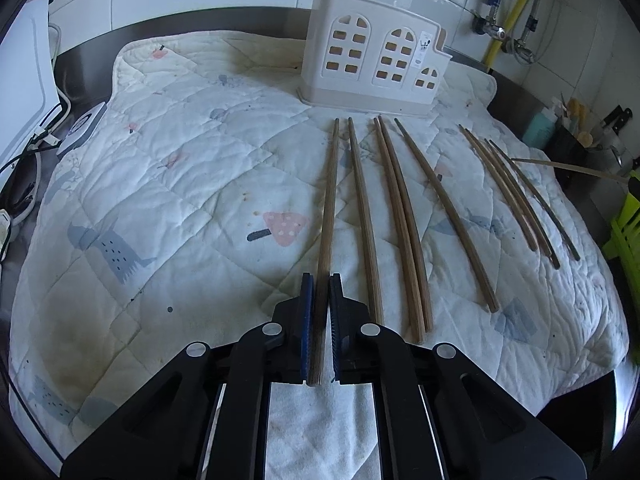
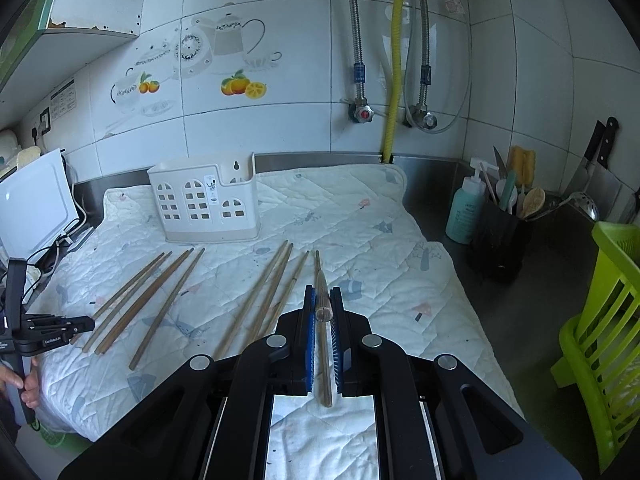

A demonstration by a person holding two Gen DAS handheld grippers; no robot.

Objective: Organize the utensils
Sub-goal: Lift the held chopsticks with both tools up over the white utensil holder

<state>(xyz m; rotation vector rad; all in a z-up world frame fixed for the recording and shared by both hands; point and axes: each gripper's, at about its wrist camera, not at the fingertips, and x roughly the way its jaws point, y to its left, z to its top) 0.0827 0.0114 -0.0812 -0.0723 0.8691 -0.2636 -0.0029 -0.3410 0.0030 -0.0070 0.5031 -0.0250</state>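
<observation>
Between both grippers' fingers (image 1: 307,300), chopsticks (image 1: 326,216).

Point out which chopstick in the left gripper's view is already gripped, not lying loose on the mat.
The leftmost chopstick: its near end sits clamped between the left gripper pads, while the others lie free on the quilted mat to its right.

1. A quilted mat (image 1: 180,184) lies spread over the worktop (image 2: 532,300).
2. On the mat's far side, near the wall, stands the utensil holder (image 1: 372,52).
3. Before the holder, loose chopsticks (image 1: 448,216) lie side by side on the mat, running from me toward it.
4. My left claw (image 1: 320,280) sits at the row's left end, clamped on one chopstick (image 1: 329,200).
5. My right claw (image 2: 322,292) is at the right end, clamped on another chopstick (image 2: 320,280).
6. Right of the mat stand a bottle (image 2: 466,208) and a dish rack (image 2: 600,340).
</observation>
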